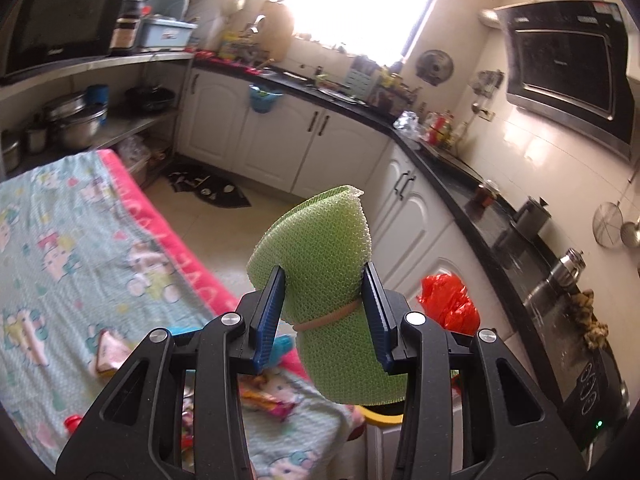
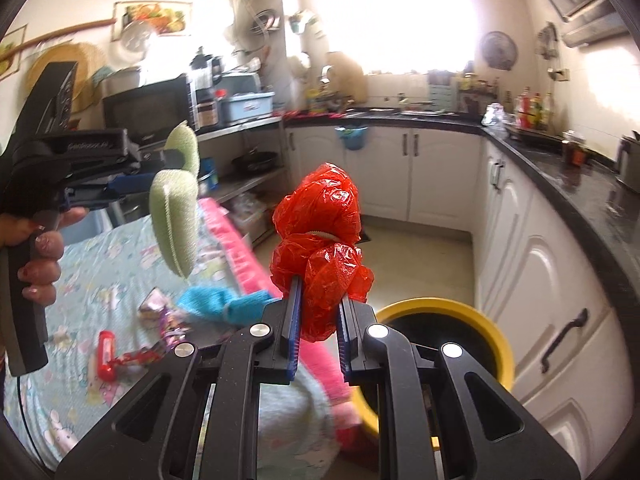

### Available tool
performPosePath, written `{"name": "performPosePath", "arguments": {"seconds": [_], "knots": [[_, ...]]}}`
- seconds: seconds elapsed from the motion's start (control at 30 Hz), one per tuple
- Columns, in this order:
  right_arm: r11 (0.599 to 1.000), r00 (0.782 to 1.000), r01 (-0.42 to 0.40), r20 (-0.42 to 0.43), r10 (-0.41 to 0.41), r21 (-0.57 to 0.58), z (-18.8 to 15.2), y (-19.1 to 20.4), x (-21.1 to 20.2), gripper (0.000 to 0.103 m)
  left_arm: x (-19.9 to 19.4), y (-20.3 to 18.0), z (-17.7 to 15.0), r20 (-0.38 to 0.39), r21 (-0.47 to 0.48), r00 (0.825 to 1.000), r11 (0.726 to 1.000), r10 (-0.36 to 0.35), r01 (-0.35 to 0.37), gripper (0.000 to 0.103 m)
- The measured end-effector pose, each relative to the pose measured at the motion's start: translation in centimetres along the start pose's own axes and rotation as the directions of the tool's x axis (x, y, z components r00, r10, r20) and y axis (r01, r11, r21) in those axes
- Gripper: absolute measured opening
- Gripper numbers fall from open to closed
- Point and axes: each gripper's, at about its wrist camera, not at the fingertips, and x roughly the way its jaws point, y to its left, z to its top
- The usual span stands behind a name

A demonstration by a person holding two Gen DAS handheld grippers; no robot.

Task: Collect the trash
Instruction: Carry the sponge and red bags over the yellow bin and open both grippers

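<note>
My left gripper [image 1: 324, 280] is shut on a green foam net roll [image 1: 320, 248] tied with a rubber band, held in the air above the table's right edge. It also shows in the right wrist view [image 2: 176, 216]. My right gripper [image 2: 318, 292] is shut on a crumpled red plastic bag [image 2: 320, 220], held above the table edge, just left of the yellow-rimmed trash bin [image 2: 496, 340]. The red bag shows in the left wrist view [image 1: 448, 300] too. Wrappers [image 2: 160, 320], a red tube [image 2: 106, 356] and a blue cloth [image 2: 216, 300] lie on the table.
The table has a patterned blue cloth with a pink edge [image 1: 80, 232]. White cabinets under a black counter [image 2: 560, 200] run along the right and back. Metal shelves with pots [image 1: 76, 120] and a microwave [image 1: 56, 24] stand at the left.
</note>
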Motion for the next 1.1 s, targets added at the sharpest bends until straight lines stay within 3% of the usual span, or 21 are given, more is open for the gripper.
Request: {"name": "performPosePath", "arguments": {"seconds": [0.53,1.1], "knots": [[0.982,0.987,0.144,0.053,-0.151,0.122,0.5,-7.6,-2.3,0.015,4.8,-7.8,0.1,-0.02,0.137,0.997,0.987,-0.08,0.082,0.032],[0.964,0.982,0.187,-0.05,-0.181,0.19,-2.1,-11.1,0.4,0.015,13.1,-11.7,-3.3,-0.095,0.234,0.993,0.968,-0.071,0.092,0.033]]}}
